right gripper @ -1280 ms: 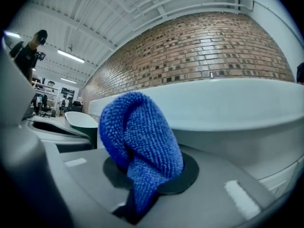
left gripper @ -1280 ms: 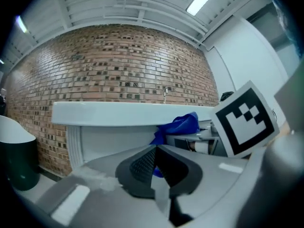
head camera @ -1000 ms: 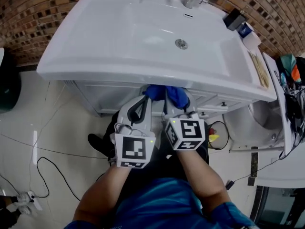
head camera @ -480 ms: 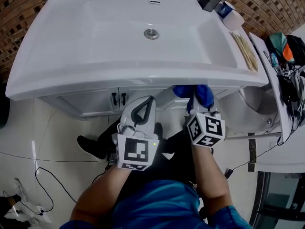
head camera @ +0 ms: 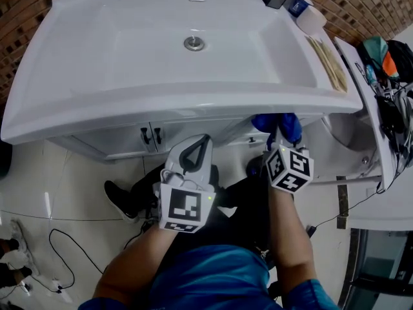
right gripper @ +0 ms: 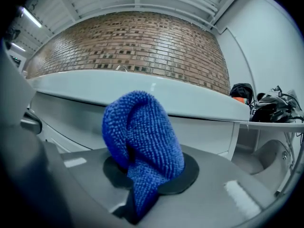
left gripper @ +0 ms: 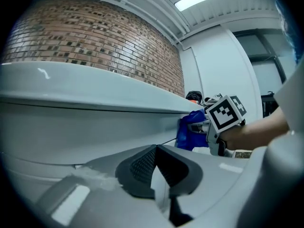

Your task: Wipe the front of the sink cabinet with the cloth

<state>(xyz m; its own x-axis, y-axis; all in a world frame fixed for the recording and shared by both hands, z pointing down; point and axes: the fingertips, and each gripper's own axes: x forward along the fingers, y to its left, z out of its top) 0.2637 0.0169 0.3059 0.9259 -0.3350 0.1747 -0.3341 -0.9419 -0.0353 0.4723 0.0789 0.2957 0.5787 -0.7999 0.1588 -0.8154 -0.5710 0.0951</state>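
While my right gripper (head camera: 279,134) pinches the bunched blue microfibre cloth (right gripper: 142,146) at the white sink cabinet front (head camera: 119,137), my left gripper (head camera: 201,141) waits, jaws pressed together and empty, wiping seemingly partway.

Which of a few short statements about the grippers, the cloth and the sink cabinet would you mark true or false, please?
1. The right gripper is shut on the blue cloth. True.
2. The left gripper has its jaws spread wide apart. False: its jaws are together, with nothing between them.
3. The blue cloth lies in the sink basin. False: the right gripper holds it below the sink basin's front rim, in front of the cabinet.
4. In the head view, the two dark door handles sit left of the blue cloth. True.
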